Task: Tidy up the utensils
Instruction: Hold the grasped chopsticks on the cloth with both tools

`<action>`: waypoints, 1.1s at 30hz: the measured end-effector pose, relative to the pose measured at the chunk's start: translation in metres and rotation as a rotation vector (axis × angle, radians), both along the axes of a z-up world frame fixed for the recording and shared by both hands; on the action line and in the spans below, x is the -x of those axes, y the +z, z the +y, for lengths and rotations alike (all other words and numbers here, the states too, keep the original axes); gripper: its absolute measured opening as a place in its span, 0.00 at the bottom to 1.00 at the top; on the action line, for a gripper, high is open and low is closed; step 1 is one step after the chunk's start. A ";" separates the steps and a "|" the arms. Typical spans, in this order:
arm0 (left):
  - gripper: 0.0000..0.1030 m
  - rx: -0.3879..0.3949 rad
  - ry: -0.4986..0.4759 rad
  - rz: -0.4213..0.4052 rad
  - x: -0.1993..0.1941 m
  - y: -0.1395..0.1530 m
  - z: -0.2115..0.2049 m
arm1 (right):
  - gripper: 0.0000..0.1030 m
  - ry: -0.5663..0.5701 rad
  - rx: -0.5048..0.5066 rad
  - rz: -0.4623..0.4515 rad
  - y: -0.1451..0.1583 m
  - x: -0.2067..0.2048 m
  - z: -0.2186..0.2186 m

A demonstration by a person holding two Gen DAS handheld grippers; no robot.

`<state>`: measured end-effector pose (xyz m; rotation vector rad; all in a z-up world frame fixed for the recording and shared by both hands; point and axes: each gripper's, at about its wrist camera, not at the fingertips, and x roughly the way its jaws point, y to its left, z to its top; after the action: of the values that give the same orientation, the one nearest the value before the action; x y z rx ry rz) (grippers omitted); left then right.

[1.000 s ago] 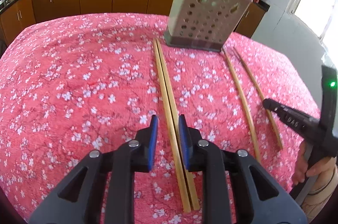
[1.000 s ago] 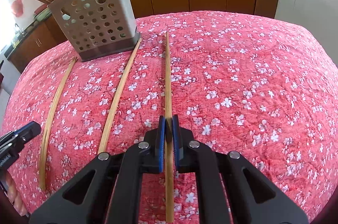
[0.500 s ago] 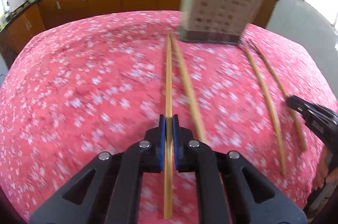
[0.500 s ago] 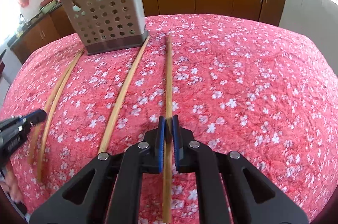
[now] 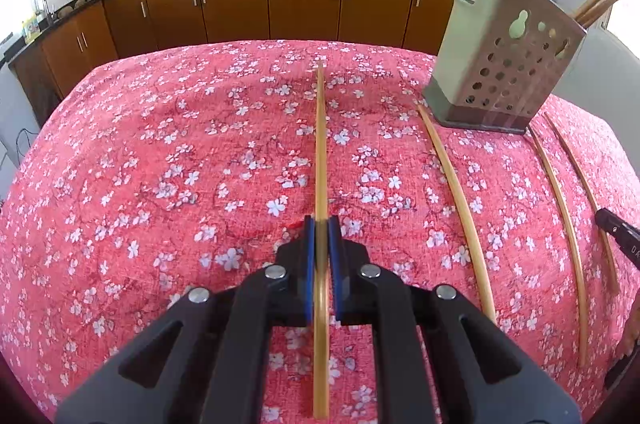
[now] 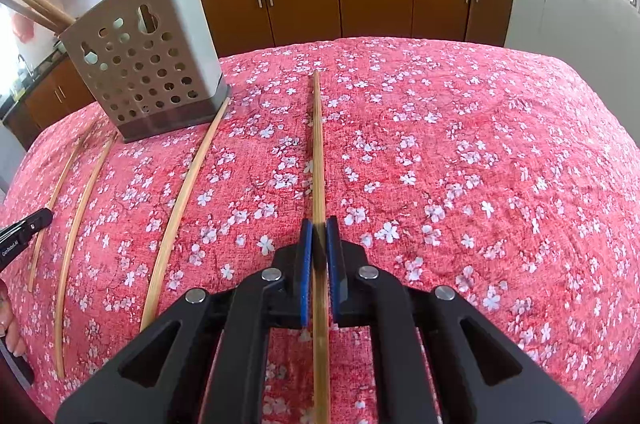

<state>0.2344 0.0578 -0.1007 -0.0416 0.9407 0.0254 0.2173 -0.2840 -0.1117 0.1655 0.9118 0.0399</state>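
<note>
My left gripper [image 5: 321,224] is shut on a bamboo chopstick [image 5: 320,144] that points away over the red floral cloth. My right gripper [image 6: 318,226] is shut on another chopstick [image 6: 317,152]. A grey perforated utensil holder [image 5: 504,72] with several chopsticks standing in it is at the far right in the left wrist view, and at the far left in the right wrist view [image 6: 144,64]. Loose chopsticks lie on the cloth: one near the holder's base [image 5: 460,208], two more further right [image 5: 560,224]. In the right wrist view they lie on the left [image 6: 180,208].
The table is covered by a red floral cloth [image 5: 160,184]. Brown kitchen cabinets [image 5: 240,0] with a black counter, woks and bottles run behind it. The right gripper's tip shows at the right edge of the left wrist view [image 5: 620,236].
My left gripper closed on one chopstick of the pair and swung it left, away from its partner. My right gripper stays shut on its chopstick and has drawn closer to the holder.
</note>
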 end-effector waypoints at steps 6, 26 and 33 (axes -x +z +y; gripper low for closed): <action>0.11 0.013 0.004 -0.001 0.001 -0.001 0.005 | 0.08 -0.004 0.005 0.003 0.001 0.000 -0.002; 0.11 0.044 0.011 -0.001 0.004 -0.002 0.003 | 0.08 -0.007 0.006 0.003 0.001 0.005 0.003; 0.11 0.045 0.012 -0.001 0.004 -0.001 0.003 | 0.08 -0.007 0.007 0.003 0.001 0.005 0.003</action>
<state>0.2301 0.0611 -0.1021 -0.0893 0.9398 0.0152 0.2127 -0.2811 -0.1103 0.1625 0.9145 0.0302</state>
